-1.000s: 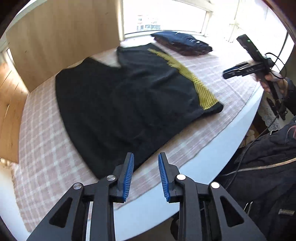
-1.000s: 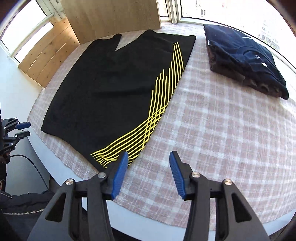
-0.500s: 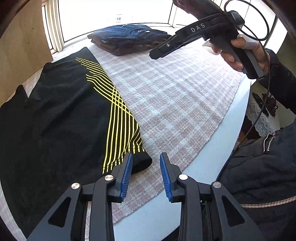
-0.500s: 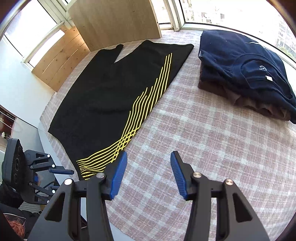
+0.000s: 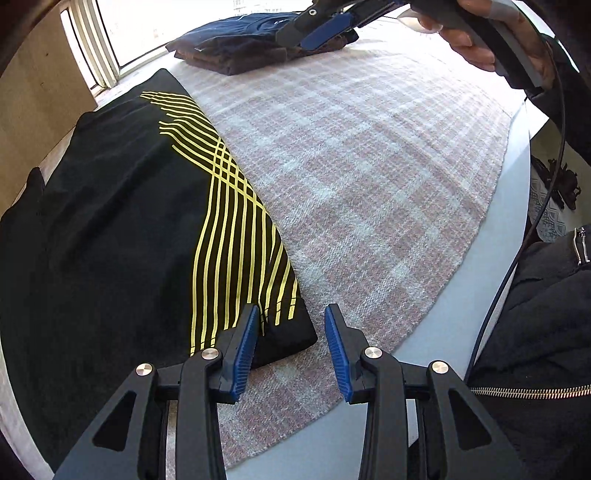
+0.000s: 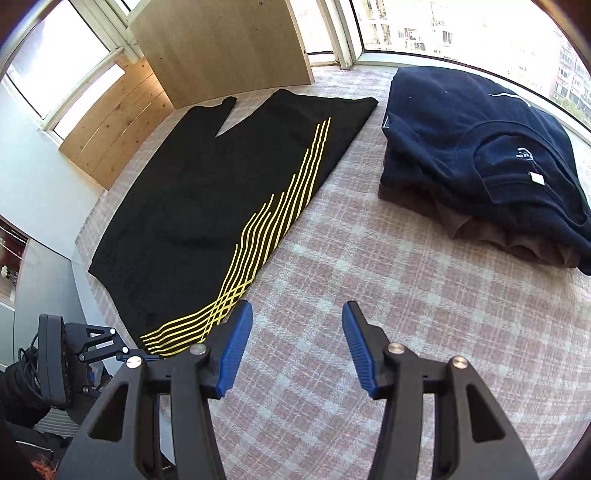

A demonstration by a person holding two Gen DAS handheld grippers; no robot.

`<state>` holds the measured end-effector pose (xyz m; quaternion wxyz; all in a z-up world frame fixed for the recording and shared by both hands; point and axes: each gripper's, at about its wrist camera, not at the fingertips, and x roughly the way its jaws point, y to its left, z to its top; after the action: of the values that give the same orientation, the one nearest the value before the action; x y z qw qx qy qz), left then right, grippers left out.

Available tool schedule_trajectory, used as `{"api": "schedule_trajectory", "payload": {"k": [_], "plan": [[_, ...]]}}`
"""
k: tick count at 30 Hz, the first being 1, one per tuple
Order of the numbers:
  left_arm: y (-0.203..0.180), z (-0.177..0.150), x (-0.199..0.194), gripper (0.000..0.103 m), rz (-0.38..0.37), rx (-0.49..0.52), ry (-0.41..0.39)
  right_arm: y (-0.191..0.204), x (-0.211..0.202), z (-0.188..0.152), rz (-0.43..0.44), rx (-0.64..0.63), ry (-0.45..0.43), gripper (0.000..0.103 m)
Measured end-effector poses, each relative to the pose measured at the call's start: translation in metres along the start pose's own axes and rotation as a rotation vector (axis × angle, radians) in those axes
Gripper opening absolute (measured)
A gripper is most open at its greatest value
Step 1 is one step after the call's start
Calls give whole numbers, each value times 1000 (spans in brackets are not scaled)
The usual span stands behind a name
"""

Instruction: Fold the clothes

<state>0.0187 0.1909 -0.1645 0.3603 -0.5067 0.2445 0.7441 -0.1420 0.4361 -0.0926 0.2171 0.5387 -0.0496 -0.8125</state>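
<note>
left wrist view: left tool [image 5: 290,347] hangs low over the near edge of the tabletop [image 5: 436,332], pointing steeply down. jaws partly apart, blue pads [image 5: 243,350] bare, nothing gripped. the near right corner of the black garment [image 5: 110,229] sits between the pads or just under them, not pinched; left pad overlaps the hem w/ the yellow stripes [image 5: 236,229]. garment lies flat on the left half of the pink checked cloth [image 5: 369,177], stripes running along its right edge toward the far side. far back, a stack of folded clothes [image 5: 236,55], navy on top, brown below. right tool [image 5: 325,31] shows at the top, in a hand [image 5: 476,40], above the far part of the cloth; a cable [image 5: 532,221] drops from it. dark jacket w/ zip [image 5: 535,332] at right.

right wrist view: right tool [image 6: 297,343] is over bare checked cloth [image 6: 332,258], jaws about half apart, empty. black garment [image 6: 207,206] is left of it, spread flat, v-notch at the far end, yellow stripes [image 6: 266,236] sweeping to the near corner; left pad's tip is just beside that striped edge, can't tell if touching. folded stack [image 6: 480,162] far right, well apart from the garment. left tool [image 6: 107,347] is at the near left, by the garment's near corner. wooden panels [image 6: 221,48] + windows [image 6: 461,26] behind.
</note>
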Motion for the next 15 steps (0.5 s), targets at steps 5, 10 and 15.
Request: {"api": "schedule_trajectory", "payload": {"k": [5,10,15], "plan": [[3,-4,-5,16,4,-7,-26,2,3,16,27,16,-6,52],[6,-6,-15,7,1,-29,-67,8,11,28,47,22,4,53],[37,3,-48,7,-105,-194,-183,4,22,62,-57,-24,-12,53]]}}
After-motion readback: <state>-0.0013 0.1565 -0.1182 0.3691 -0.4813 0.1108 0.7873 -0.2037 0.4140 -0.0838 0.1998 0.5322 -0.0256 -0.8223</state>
